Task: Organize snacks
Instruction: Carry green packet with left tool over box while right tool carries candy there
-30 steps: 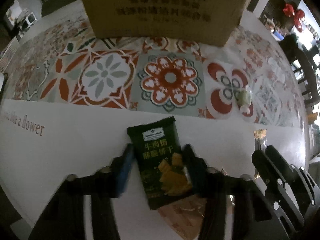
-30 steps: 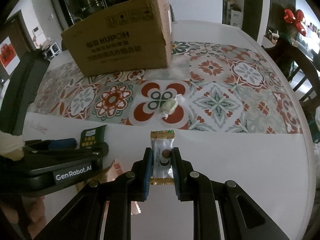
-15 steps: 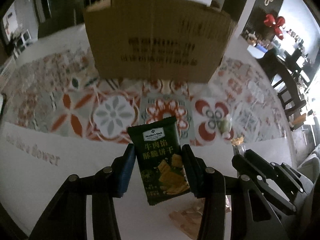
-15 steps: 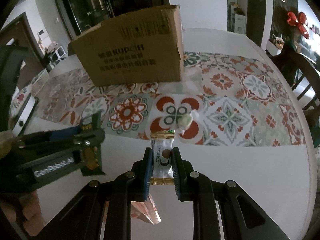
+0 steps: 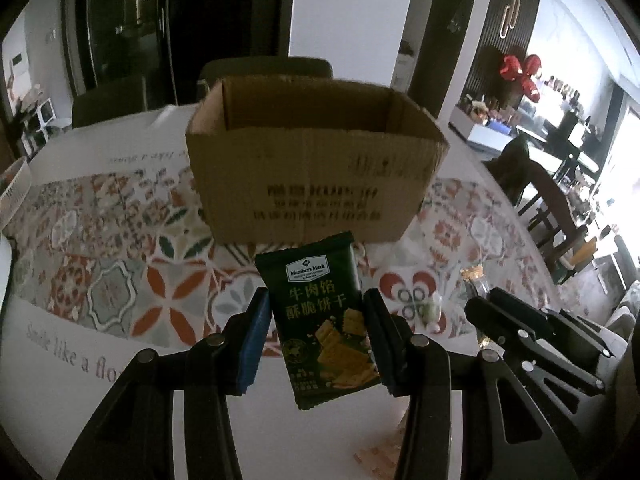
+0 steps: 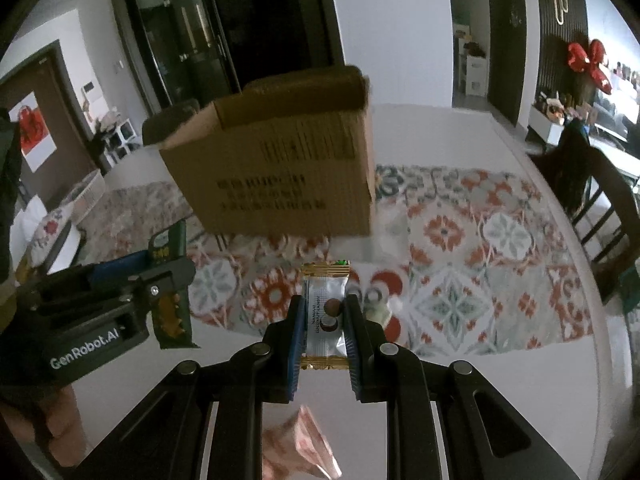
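Observation:
My left gripper (image 5: 318,316) is shut on a dark green cracker packet (image 5: 324,320) and holds it in the air in front of an open cardboard box (image 5: 312,176). My right gripper (image 6: 323,312) is shut on a small white and gold snack packet (image 6: 325,312), also raised above the table. The box (image 6: 280,168) stands on the patterned tablecloth beyond both grippers. The left gripper with its green packet (image 6: 170,280) shows at the left of the right wrist view. The right gripper (image 5: 532,328) shows at the right of the left wrist view.
A small pale green wrapped sweet (image 5: 430,312) lies on the patterned cloth (image 5: 120,280). A pink wrapper (image 6: 304,448) lies on the white table below the right gripper. Dark chairs (image 6: 600,200) stand at the right. A white basket (image 5: 14,188) sits at the far left.
Both grippers have risen with their packets, so the box's open top now shows in the left wrist view. The box looks farther down and smaller.

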A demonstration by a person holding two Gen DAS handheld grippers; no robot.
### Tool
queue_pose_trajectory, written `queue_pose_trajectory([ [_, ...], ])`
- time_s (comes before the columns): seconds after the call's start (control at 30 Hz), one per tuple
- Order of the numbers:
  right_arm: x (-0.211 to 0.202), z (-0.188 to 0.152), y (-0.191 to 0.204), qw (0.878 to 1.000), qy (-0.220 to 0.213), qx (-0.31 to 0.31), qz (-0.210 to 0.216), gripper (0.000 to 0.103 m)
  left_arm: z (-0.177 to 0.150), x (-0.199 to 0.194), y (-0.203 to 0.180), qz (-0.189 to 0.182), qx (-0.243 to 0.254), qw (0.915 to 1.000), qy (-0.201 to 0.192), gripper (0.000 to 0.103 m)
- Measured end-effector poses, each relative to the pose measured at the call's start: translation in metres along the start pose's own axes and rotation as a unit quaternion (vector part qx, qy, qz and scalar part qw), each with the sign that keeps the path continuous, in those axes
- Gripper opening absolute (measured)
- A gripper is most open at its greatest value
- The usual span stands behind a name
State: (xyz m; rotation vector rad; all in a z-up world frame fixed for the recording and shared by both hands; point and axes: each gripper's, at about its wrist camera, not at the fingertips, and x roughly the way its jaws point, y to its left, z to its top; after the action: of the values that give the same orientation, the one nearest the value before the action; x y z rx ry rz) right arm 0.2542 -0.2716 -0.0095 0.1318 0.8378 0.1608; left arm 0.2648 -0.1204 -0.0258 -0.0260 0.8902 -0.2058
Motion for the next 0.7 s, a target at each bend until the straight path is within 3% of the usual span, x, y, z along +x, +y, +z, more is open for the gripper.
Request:
queue_pose_trajectory([
  [0.7,-0.016,0.084,0.033,0.997,-0.074,-0.032,0.003,0.020,0.071,-0.039,0.023,-0.002,0.027,0.9952,-0.094,0.046],
])
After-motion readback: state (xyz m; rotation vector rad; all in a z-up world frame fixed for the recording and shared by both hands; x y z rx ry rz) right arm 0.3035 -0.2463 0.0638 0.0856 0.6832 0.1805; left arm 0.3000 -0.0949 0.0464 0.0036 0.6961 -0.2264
